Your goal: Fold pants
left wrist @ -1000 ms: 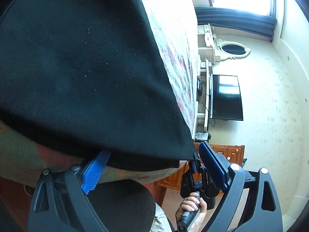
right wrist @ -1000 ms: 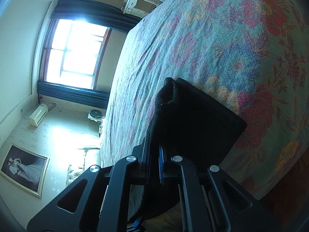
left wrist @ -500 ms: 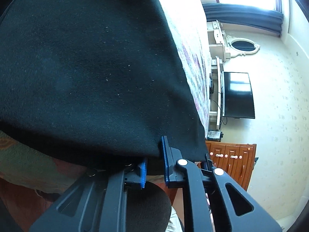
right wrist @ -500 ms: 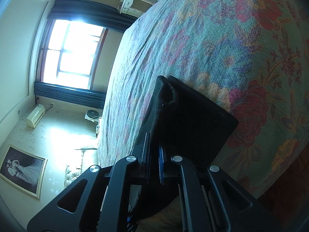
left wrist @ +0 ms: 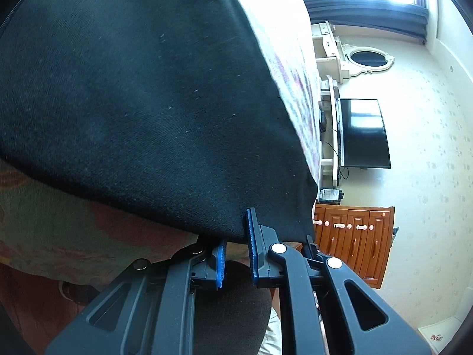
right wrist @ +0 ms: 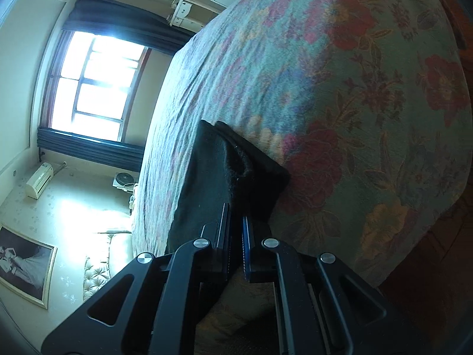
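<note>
The black pants (left wrist: 142, 88) lie on the flowered bedspread (left wrist: 59, 230) and fill most of the left wrist view. My left gripper (left wrist: 236, 248) is shut on the pants' near hem close to the corner, its blue pads (left wrist: 251, 248) nipping the cloth. In the right wrist view the pants (right wrist: 224, 171) show as a folded black stack at the bed's near edge. My right gripper (right wrist: 235, 236) is shut on the stack's near edge, cloth between its fingers.
The flowered bedspread (right wrist: 354, 88) stretches away to the window (right wrist: 94, 88). A TV (left wrist: 363, 133) and a wooden cabinet (left wrist: 351, 236) stand beyond the bed's side. A dark chair seat (left wrist: 233, 310) is below my left gripper. A framed picture (right wrist: 23, 272) hangs on the wall.
My left gripper was open below the hem and has closed on the pants' edge near the corner. My right gripper stayed shut on the folded stack and pulled back slightly.
</note>
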